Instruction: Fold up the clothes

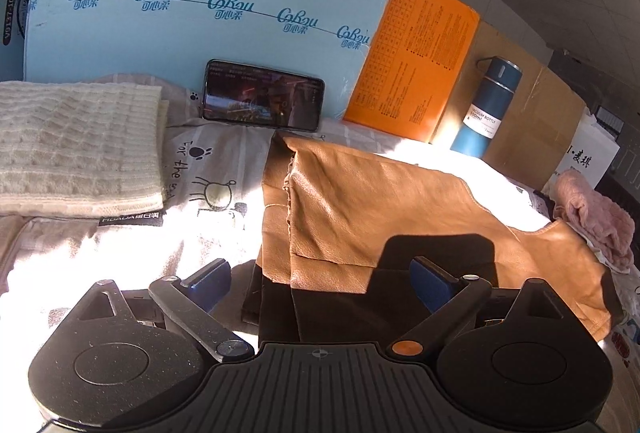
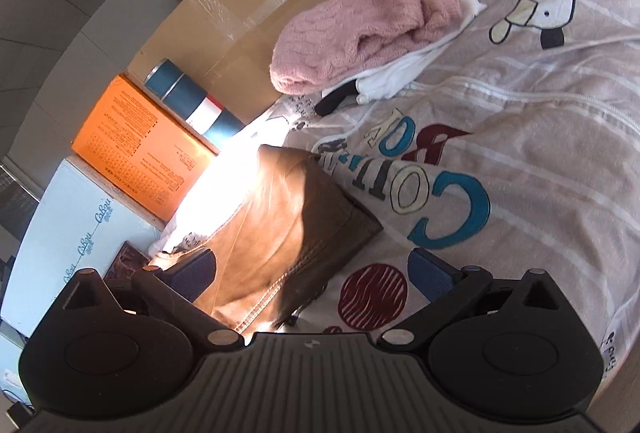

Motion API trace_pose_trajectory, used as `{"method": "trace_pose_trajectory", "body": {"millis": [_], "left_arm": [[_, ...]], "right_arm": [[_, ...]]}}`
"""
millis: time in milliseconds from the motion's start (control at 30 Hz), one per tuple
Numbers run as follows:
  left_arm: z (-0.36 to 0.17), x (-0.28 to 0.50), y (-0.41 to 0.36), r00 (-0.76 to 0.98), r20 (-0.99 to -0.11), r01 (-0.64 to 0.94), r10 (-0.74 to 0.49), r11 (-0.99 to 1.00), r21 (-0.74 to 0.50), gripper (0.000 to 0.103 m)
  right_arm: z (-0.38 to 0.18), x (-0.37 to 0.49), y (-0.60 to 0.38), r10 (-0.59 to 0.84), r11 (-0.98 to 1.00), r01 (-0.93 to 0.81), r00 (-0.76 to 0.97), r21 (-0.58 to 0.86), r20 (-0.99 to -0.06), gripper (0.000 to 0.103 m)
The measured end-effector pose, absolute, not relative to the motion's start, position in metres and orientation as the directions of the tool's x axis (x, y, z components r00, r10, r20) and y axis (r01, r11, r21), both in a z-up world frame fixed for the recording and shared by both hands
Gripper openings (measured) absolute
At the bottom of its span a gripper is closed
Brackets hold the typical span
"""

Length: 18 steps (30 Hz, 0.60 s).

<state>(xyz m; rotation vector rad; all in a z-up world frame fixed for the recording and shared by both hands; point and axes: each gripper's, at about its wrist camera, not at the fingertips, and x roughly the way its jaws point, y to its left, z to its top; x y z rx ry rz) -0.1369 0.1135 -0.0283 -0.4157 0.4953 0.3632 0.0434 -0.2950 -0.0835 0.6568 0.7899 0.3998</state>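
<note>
Lying folded at the left of the bed point(image 1: 120, 245), 1 cream knit point(image 1: 76, 145) looks done. The tan garment point(image 1: 380, 217) sits mid-bed, seemingly partly folded, under both grippers, left point(image 1: 322, 281) and right point(image 2: 312, 273), fingers apart and empty. At right, the pink knit point(image 2: 360, 21) waits unfolded.
</note>
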Motion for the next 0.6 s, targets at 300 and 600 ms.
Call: {"method": "trace_pose_trajectory", "body": {"millis": [300,600], "left_arm": [[-0.032,-0.134,0.113,0.807,-0.54,-0.437,0.239,0.856,-0.275,0.098],[-0.032,-0.132,0.109,0.828,-0.529,-0.388,0.187,0.872,-0.298,0.099]], "right_arm": [[-0.096,0.05,-0.274,0.633,0.699,-0.099,0.547,0.708,-0.548,0.103],[-0.103,0.071,-0.245,0.535,0.714,-0.063,0.692,0.698,-0.484,0.103]]}}
